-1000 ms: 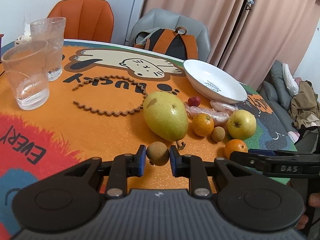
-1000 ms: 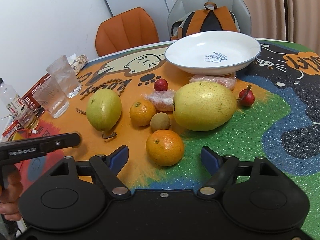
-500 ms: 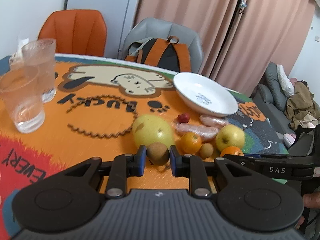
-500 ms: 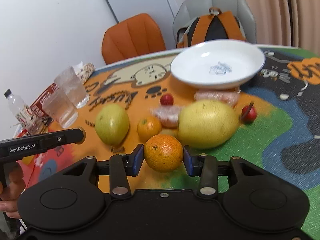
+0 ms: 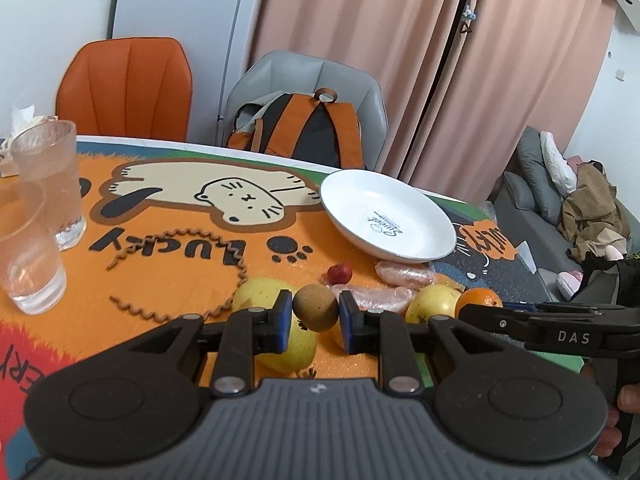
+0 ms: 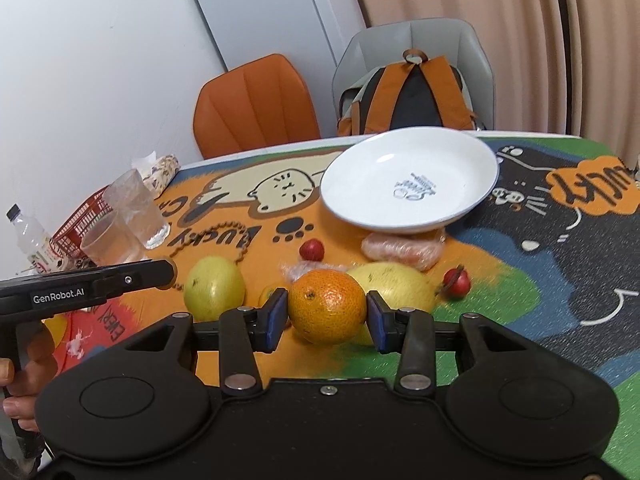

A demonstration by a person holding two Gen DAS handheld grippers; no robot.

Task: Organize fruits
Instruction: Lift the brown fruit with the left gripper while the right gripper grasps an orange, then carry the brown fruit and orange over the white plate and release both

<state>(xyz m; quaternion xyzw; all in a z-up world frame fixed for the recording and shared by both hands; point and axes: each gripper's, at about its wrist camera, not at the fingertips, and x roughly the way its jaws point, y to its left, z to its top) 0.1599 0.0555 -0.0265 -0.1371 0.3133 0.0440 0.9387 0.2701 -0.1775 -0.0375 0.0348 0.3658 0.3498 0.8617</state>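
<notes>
1. In the left wrist view, two ribbed drinking glasses (image 5: 38, 216) stand at the far left of the table (image 5: 168, 264), which is covered with a cartoon cat mat. A chain of brown beads (image 5: 188, 276) lies in a loop on the orange part.
2. The left gripper (image 5: 315, 315) is clamped on a small round brown fruit (image 5: 315, 307). The blue pads press it from both sides and it hangs clear of the table.
3. Just behind and below this fruit lies a yellow-green pear (image 5: 276, 336), partly hidden by the gripper.
4. Farther back, a small red fruit (image 5: 340, 273) lies near a white plate (image 5: 388, 216), which holds nothing. The plate's near edge rests on a wrapped pinkish item (image 5: 404, 275).
5. In the right wrist view, the pear (image 6: 214, 288) is at the left, and the left gripper's arm reaches in beside it.
6. In the middle, the right gripper (image 6: 327, 315) is clamped on an orange mandarin (image 6: 327, 306), which is raised over the table.
7. Behind the mandarin lies a big yellow fruit (image 6: 396, 284), perhaps a mango; I cannot tell surely.
8. To its right lies a red fruit with a stem (image 6: 456, 279), on the green part of the mat.
9. At the back, an orange chair (image 6: 256, 108) and a grey chair (image 6: 412, 44) with an orange and black backpack (image 6: 412, 92) stand behind the table.
</notes>
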